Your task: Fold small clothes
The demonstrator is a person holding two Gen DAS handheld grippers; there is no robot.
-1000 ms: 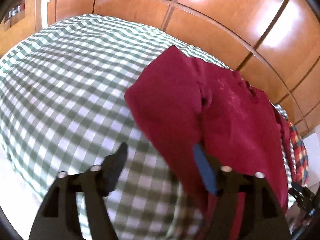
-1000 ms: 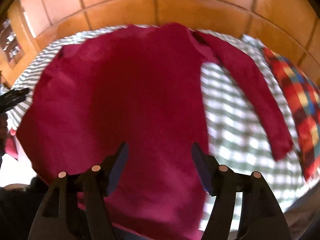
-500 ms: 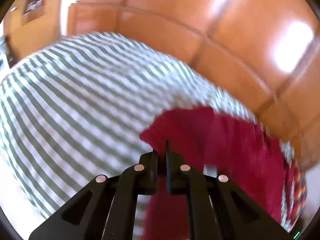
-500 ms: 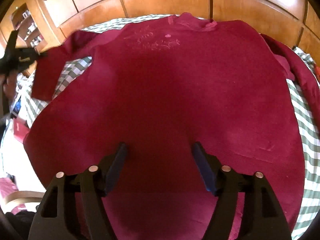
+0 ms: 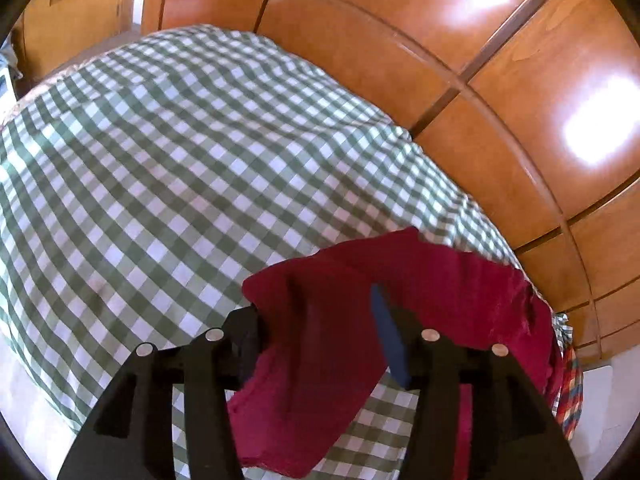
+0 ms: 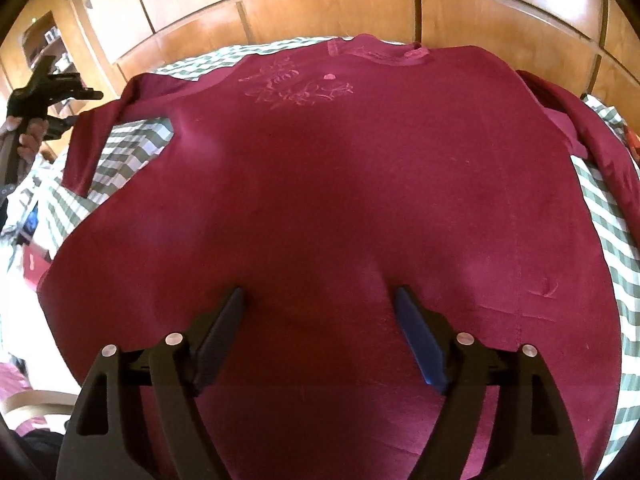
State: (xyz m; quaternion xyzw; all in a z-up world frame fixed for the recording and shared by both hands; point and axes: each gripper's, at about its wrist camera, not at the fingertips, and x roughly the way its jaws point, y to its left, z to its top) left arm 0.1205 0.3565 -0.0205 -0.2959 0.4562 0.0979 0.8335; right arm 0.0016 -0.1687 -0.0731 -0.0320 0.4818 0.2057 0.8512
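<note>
Under the left claw (image 5: 316, 332), jaws just opening, the sleeve (image 5: 316, 364) of the maroon shirt (image 6: 340, 184) lies between them unpinched; the right claw (image 6: 320, 320) gapes empty over the hem.

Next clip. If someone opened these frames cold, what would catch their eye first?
The dark red long-sleeved shirt, spread flat with its collar toward the wooden panelling, fills nearly the whole right wrist view, and the right tongs hang open above its lower half. Next comes the green-and-white checked cloth beneath it. In the left wrist view one sleeve drapes between the left tongs, whose jaws have just been opening.
</note>
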